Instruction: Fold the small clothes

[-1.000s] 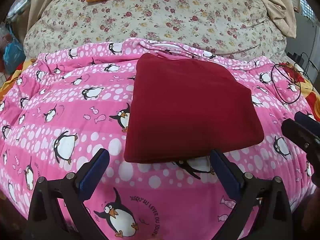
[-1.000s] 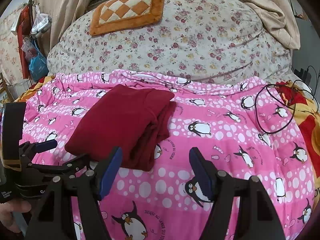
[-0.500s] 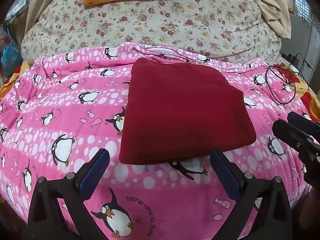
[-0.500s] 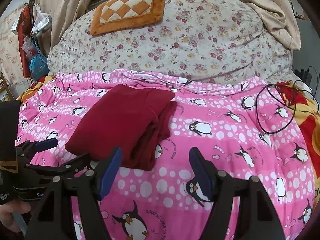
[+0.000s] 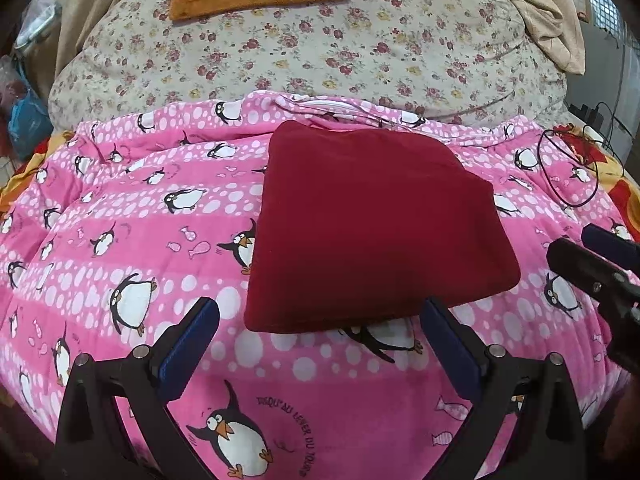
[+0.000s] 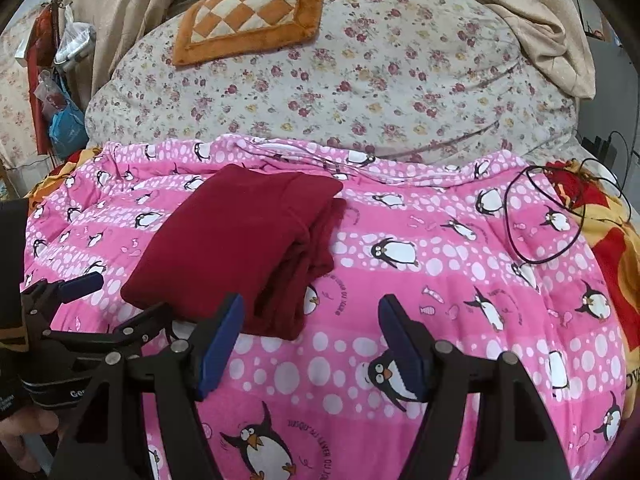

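Right, my left gripper (image 5: 320, 344) and right gripper (image 6: 310, 344) both gape, empty, just short of the folded red garment (image 5: 372, 232) on the pink blanket (image 5: 120, 240). Soft, light, floppy imo; I'd pinch near corners.

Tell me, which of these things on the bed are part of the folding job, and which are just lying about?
Part of the job:
- dark red garment, folded on the pink penguin blanket
- left gripper, jaws open, empty
- right gripper, jaws open, empty

Just lying about:
- black cable loop
- orange checked cushion
- floral duvet
- beige cloth
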